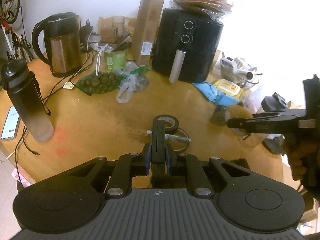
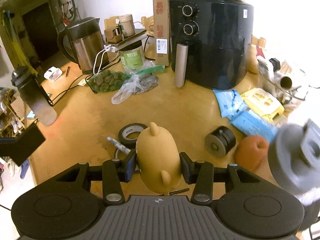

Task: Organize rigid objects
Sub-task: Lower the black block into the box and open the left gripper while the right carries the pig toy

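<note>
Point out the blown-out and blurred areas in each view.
Left wrist view: the upper right corner is washed out white beyond the black air fryer. Right wrist view: same glare at right, and the grey-lidded bottle at the right edge is blurred.

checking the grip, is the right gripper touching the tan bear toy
Touching. The right wrist view shows the right gripper with both pads pressed against the sides of the tan bear toy.

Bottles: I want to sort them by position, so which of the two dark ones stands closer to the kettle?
The black-to-frosted water bottle, at the table's left edge beside the kettle. The grey-lidded bottle stands at the far right.
</note>
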